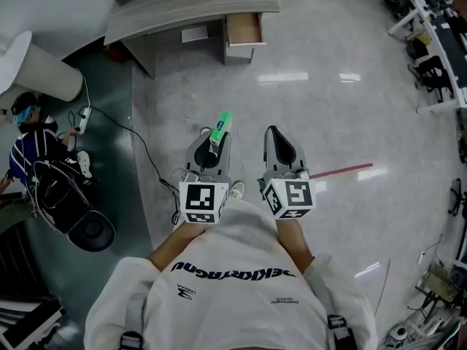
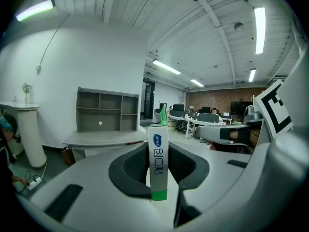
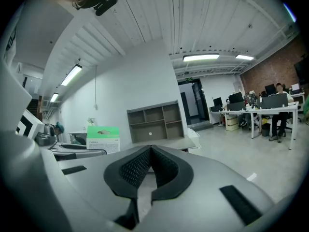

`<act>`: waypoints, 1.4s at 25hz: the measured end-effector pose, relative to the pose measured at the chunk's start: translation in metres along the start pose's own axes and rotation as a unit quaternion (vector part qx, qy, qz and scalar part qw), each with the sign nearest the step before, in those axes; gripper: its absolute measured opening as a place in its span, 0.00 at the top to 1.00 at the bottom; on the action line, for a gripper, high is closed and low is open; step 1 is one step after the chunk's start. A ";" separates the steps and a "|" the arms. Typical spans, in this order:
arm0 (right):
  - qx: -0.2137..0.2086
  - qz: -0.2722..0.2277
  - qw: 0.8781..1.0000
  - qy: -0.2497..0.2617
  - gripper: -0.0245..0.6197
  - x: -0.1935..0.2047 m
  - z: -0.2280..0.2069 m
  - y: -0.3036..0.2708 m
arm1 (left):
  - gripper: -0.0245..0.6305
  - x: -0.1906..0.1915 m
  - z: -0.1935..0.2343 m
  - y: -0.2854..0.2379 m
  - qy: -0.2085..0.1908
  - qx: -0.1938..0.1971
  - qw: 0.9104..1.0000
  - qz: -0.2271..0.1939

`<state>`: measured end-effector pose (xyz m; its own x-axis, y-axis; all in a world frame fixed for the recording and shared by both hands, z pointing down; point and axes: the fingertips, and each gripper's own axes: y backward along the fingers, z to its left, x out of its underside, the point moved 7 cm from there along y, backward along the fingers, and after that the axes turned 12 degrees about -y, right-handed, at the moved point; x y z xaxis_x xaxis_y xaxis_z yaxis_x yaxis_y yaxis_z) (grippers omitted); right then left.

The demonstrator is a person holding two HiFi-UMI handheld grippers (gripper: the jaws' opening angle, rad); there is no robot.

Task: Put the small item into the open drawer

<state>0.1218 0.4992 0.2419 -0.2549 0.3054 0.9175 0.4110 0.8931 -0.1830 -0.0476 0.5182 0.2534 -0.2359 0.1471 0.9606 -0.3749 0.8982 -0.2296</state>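
Clamping the small box point(image 2: 158, 158) across its flat sides, left hand-held gripper point(image 1: 210, 150) holds it upright. Light thin card, prob. crushable, so gentle squeeze; right hand-held gripper point(image 3: 150, 153) has jaws together, empty. Open drawer point(image 1: 243, 29) well ahead.

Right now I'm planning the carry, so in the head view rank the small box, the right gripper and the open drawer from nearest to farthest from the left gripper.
1. small box: clamped in the left gripper's own jaws.
2. right gripper: close beside, on the right.
3. open drawer: far ahead, at the desk.
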 end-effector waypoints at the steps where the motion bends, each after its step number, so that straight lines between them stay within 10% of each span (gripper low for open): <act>1: 0.001 0.001 1.000 0.000 0.91 0.000 -0.001 -0.003 | 0.81 0.001 0.001 -0.003 -0.002 0.001 1.000 0.001; 35: 0.100 -0.017 0.995 0.018 0.91 -0.096 -0.038 -0.351 | 0.81 -0.042 0.227 -0.329 -0.008 0.128 0.991 -0.034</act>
<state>0.0349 0.1439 0.2316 -0.2330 0.2642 0.9359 0.2184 0.9520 -0.2144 -0.1176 0.1224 0.2532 -0.2163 0.0811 0.9730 -0.6048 0.7712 -0.1987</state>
